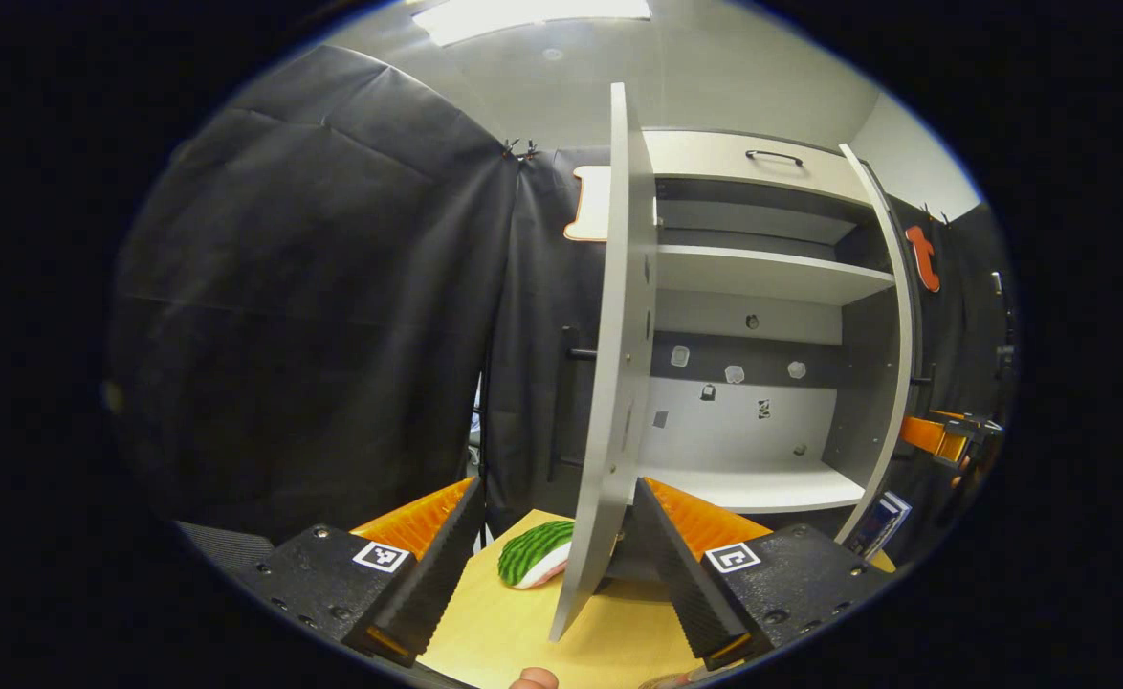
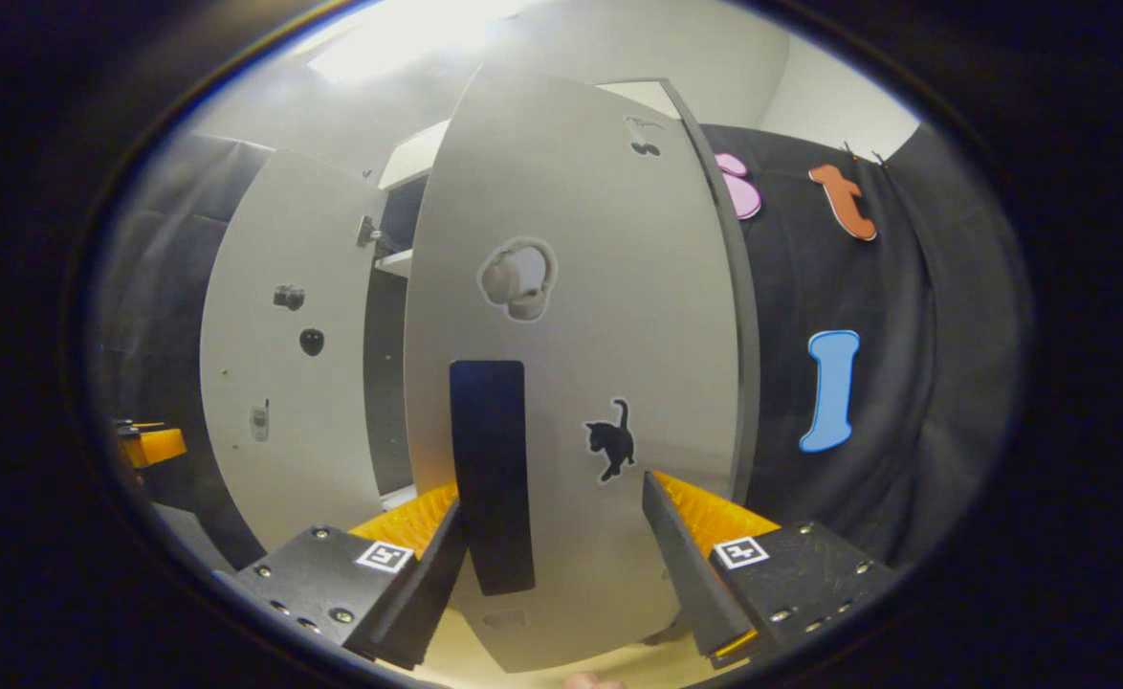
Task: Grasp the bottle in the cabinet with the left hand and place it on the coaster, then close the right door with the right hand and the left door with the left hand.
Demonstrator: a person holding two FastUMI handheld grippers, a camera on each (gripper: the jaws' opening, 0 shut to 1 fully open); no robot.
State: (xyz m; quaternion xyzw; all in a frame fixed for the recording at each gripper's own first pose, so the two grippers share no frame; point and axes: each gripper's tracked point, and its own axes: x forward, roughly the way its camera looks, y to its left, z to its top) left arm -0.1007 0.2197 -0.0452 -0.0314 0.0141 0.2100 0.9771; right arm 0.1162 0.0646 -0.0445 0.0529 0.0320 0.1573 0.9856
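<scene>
Stage: judging from the bare shelves of the cabinet [image 1: 762,383], the bottle is already out; the door closing is what remains.
Right door: the right door [image 2: 571,335] stands just ahead of the right gripper [image 2: 557,560], its outer face turned to the camera, its long axis upright and its lower edge between the two fingers.
Right gripper: spread wide, pinching nothing; whether the fingers touch the panel I cannot tell.
Handle: a dark vertical handle [image 2: 492,474] lies nearer that gripper's left finger.
Left door: the left door [image 1: 614,383] shows edge-on in the left gripper view, upright, its bottom corner between the fingers of the left gripper [image 1: 557,565].
Left gripper: spread wide, holding nothing.
Bottle and coaster: the green striped coaster [image 1: 535,553] lies on the table [image 1: 504,622] just left of the left door; I cannot make out the bottle.
Nearer hand: the right, squared to its door; a forward push on the panel looks like the coming move.
</scene>
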